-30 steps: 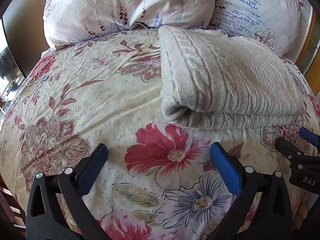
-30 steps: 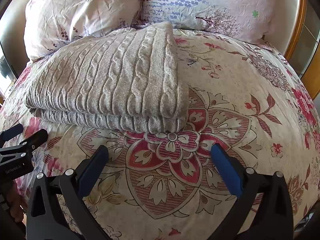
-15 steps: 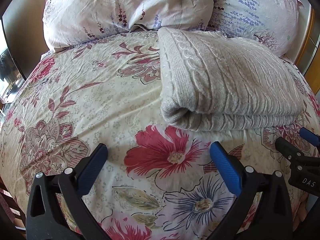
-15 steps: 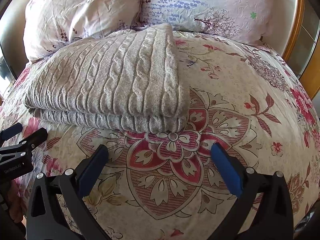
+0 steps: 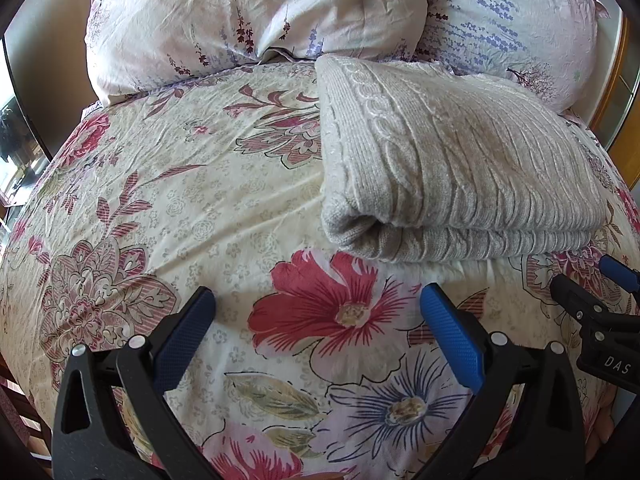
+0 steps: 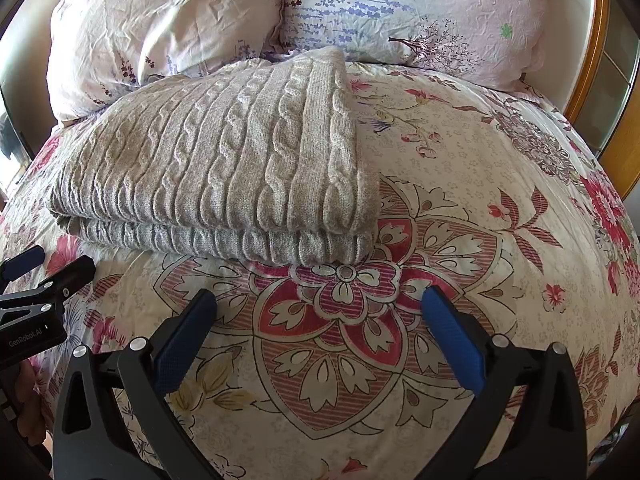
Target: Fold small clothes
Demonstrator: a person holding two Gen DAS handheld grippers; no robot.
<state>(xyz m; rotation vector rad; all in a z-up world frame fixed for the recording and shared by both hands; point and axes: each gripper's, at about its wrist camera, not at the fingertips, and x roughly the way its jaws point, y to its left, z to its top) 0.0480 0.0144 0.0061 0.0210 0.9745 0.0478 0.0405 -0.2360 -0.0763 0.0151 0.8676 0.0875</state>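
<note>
A grey cable-knit sweater [image 5: 452, 168] lies folded in a flat rectangle on the floral bedspread [image 5: 192, 208]; it also shows in the right wrist view [image 6: 224, 168]. My left gripper [image 5: 316, 316] is open and empty, hovering short of the sweater's near left corner. My right gripper [image 6: 318, 316] is open and empty, just short of the sweater's near right corner. Each gripper shows at the edge of the other's view: the right one [image 5: 596, 292], the left one [image 6: 44, 272].
Two floral pillows [image 5: 256, 16] [image 6: 416, 12] lean at the head of the bed behind the sweater. A wooden bed frame [image 6: 592, 64] runs along the right side. A dark edge with a window [image 5: 16, 136] is at the left.
Both views have shifted very slightly; the sweater sits a touch lower and nearer in frame. Both grippers stay open and the sweater has not moved.
</note>
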